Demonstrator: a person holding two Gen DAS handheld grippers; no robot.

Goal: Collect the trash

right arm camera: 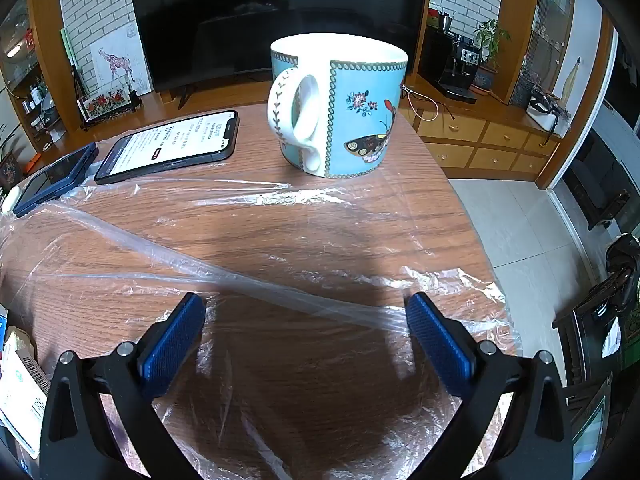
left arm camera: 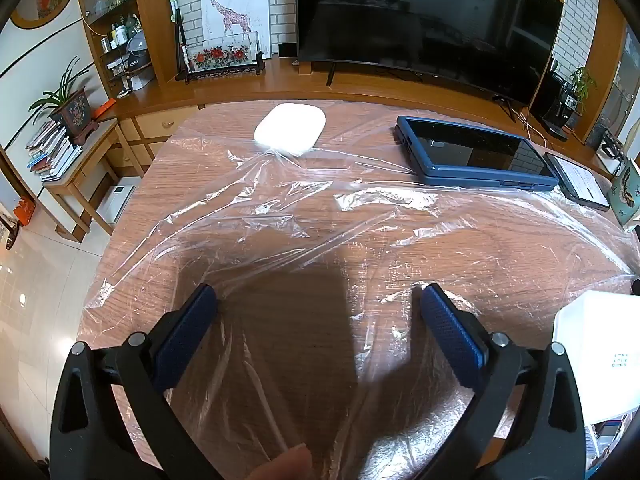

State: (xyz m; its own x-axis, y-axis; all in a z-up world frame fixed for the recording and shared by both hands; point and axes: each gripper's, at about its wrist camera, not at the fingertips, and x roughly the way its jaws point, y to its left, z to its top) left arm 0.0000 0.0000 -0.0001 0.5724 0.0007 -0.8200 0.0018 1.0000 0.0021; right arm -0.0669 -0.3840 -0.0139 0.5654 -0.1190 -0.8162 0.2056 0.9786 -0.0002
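Blue-padded fingers (left arm camera: 188, 336) of the left gripper (left arm camera: 318, 300) stand spread as wide as they go above a crinkled clear plastic sheet (left arm camera: 280, 208), gripping nothing; a fingertip of the person (left arm camera: 286, 462) shows at the bottom edge of that view. Across the wooden table (left arm camera: 500, 256), the right gripper (right arm camera: 306, 308) is equally wide open, its fingers (right arm camera: 438, 340) poised over the same sheet, where a twisted ridge of film runs between them without being pinched. Whether the pads touch the plastic cannot be told. The sheet covers most of the tabletop, reaching the near edge in both views. Toward the far edge sit a white oval case (left arm camera: 290, 128), a tablet in a blue cover (left arm camera: 476, 154) and a phone (right arm camera: 172, 146) with its screen lit, the phone just beside the tablet. A blue mug (right arm camera: 340, 106) decorated with butterflies and flowers stands upright near the far right edge, just beyond the plastic, its handle facing the camera. A white box (left arm camera: 596, 344) lies at the near edge, to the right of the left gripper. Behind the table, a dark television (left arm camera: 432, 20) fills the wall unit.
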